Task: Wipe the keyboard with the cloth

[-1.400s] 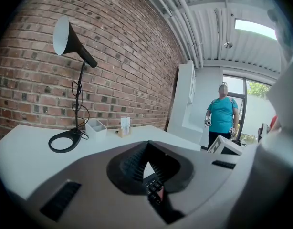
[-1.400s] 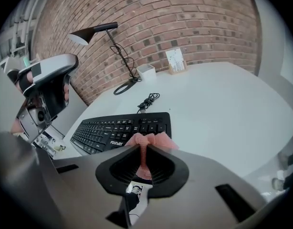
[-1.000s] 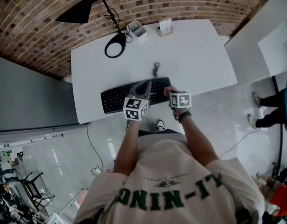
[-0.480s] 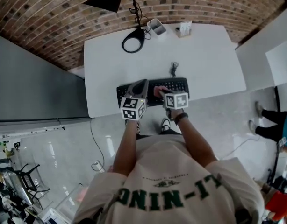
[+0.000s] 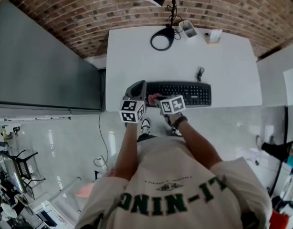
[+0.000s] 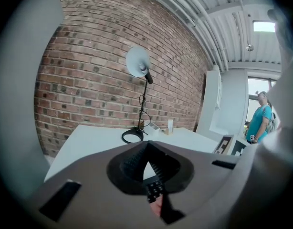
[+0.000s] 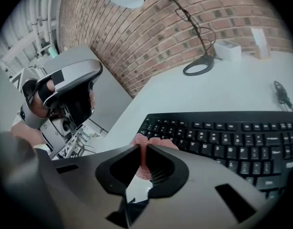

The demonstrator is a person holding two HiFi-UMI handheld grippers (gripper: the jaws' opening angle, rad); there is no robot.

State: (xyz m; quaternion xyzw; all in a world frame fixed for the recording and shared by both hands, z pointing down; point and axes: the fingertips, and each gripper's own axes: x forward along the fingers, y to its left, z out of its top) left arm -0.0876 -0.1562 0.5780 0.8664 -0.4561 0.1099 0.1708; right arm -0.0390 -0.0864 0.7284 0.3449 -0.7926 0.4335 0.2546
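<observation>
A black keyboard (image 5: 184, 93) lies along the front edge of the white table (image 5: 137, 56). My right gripper (image 5: 156, 99) is shut on a pink cloth (image 5: 154, 97), which rests on the keyboard's left end. In the right gripper view the cloth (image 7: 158, 142) is pinched between the jaws and spreads over the leftmost keys of the keyboard (image 7: 232, 137). My left gripper (image 5: 138, 86) hovers just left of the keyboard, its jaws closed tip to tip with nothing held. In its own view the left gripper (image 6: 147, 144) shows keys and a bit of pink below.
A black desk lamp (image 5: 162, 41) stands at the table's back, with a small white box (image 5: 188, 28) and a card stand (image 5: 213, 36) beside it. A small dark cable piece (image 5: 199, 73) lies behind the keyboard. A grey partition (image 5: 46, 66) borders the table's left.
My right gripper has dragged the pink cloth leftward along the keyboard from its middle-right to its left end. The left gripper moved left with it.
</observation>
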